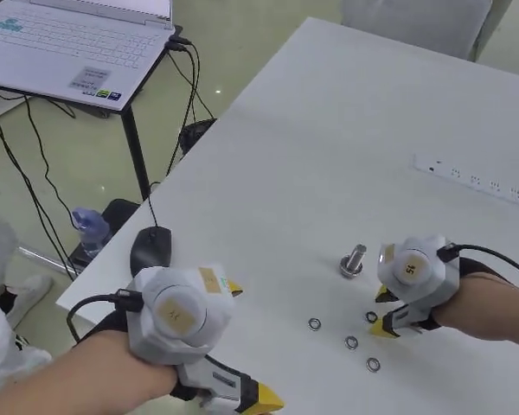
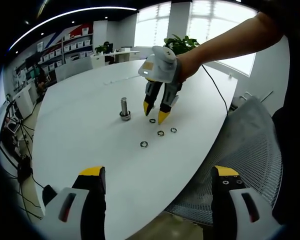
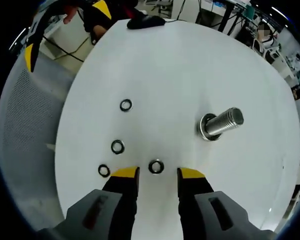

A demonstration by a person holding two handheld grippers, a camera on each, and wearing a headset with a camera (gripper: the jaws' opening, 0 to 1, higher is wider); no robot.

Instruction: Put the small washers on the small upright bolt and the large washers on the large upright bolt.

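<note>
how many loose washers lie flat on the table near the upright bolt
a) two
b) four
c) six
b: the right gripper view shows four loose washers lying apart on the white table, to one side of the upright bolt.

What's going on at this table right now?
A person works at a white table with a gripper in each hand. The right gripper is down at the table, jaws open on either side of one washer, beside an upright bolt. Three more washers lie loose nearby. The left gripper, open too, hangs at the near edge, holding nothing.
</note>
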